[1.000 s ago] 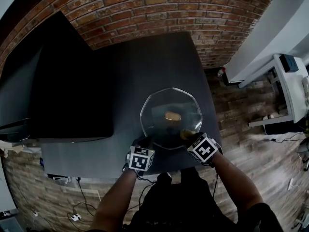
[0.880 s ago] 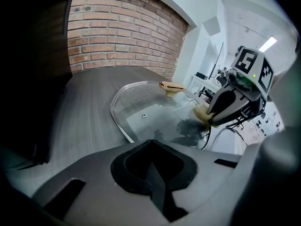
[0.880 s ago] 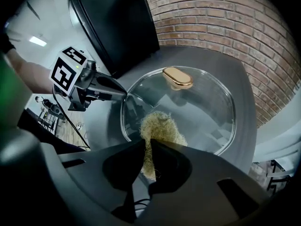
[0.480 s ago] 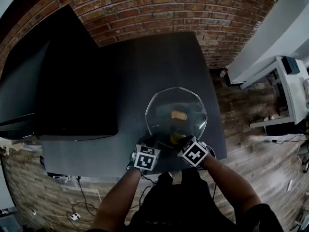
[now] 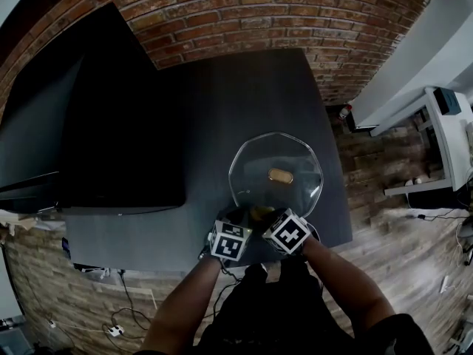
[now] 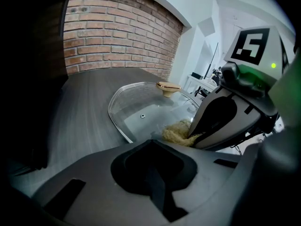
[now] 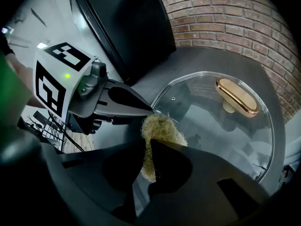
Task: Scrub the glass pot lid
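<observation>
The right gripper, clamped on a scouring pad, is scrubbing the near edge of the glass pot lid while the left gripper is pinching its rim; most of it probably remains.

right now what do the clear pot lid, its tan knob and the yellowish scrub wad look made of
Clear pot lid: see-through, glossy, so glass; thin shiny rim, likely metal. Tan oval knob: smooth with a glossy edge, plastic or coated metal, unclear. Yellowish frizzy scrub wad: coarse loose strands, fibre or metal wool.

The left tool and the right tool with its scrubber crowded each other at the near rim of the glass lid. Its knob rose ahead, with open tabletop beyond.
</observation>
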`<state>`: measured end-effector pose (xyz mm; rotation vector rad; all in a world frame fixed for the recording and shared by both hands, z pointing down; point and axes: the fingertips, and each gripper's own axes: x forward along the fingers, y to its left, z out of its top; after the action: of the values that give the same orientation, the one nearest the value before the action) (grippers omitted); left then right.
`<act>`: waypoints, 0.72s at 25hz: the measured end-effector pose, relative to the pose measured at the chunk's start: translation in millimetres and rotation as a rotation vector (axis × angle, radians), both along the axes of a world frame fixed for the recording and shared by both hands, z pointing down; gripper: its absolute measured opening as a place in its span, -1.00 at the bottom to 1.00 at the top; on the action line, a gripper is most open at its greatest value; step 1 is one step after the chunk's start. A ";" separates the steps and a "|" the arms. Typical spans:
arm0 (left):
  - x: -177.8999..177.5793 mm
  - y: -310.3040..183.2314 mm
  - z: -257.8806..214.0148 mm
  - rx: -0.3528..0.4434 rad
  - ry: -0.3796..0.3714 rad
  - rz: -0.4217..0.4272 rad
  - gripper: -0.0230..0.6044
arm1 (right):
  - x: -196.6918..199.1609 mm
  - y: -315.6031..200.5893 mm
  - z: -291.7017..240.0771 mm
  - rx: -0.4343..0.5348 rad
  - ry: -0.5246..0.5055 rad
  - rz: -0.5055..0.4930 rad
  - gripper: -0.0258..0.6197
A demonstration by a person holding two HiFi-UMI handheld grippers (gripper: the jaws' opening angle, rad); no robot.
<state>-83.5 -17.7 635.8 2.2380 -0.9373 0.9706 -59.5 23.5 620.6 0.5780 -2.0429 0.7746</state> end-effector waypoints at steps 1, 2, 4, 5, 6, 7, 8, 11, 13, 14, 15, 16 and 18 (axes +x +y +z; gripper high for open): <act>0.0 -0.7 0.0 0.004 0.002 0.003 -0.82 | -2.6 -2.5 0.3 0.006 -0.010 0.008 -0.79; -0.2 -1.2 -0.2 0.005 0.004 0.006 -0.82 | -4.3 -4.2 0.1 0.006 -0.015 0.019 -0.79; -1.8 -0.4 -0.5 -0.006 0.005 0.011 -0.82 | -6.6 -6.0 -1.2 -0.004 -0.026 0.051 -0.79; -2.5 0.0 -0.8 -0.014 0.006 0.012 -0.82 | -7.2 -7.0 -2.4 -0.007 -0.035 0.071 -0.79; -2.9 0.1 -1.0 -0.021 0.010 0.013 -0.82 | -7.5 -8.1 -3.3 -0.007 -0.047 0.092 -0.79; -3.1 -0.1 -1.0 -0.028 0.017 0.012 -0.82 | -8.1 -9.2 -3.9 -0.003 -0.063 0.111 -0.79; -3.0 -0.4 -1.1 -0.037 0.026 0.010 -0.82 | -8.8 -10.5 -4.9 0.004 -0.082 0.130 -0.79; -2.9 -0.6 -3.0 -0.051 0.037 0.009 -0.82 | -10.0 -16.9 -12.0 0.049 -0.129 0.174 -0.79; -3.8 -1.4 -4.2 -0.033 0.023 0.016 -0.82 | -9.5 -21.6 -18.1 0.088 -0.141 0.186 -0.79; -4.4 -2.6 -5.7 -0.019 0.020 0.015 -0.82 | -9.1 -23.9 -21.6 0.106 -0.146 0.191 -0.79; -4.9 -4.5 -8.4 -0.004 0.023 0.009 -0.82 | -8.6 -26.1 -25.1 0.121 -0.152 0.197 -0.79; -5.1 -6.9 -12.3 0.012 0.034 -0.001 -0.82 | -7.8 -28.2 -28.5 0.134 -0.158 0.204 -0.79; -5.8 -13.0 -23.0 0.048 0.059 -0.021 -0.82 | -5.9 -32.4 -35.8 0.160 -0.171 0.218 -0.79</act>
<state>-89.3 -30.7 612.8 2.2790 -0.9664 0.8770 -65.4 -8.9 584.8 0.8625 -2.2383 0.8151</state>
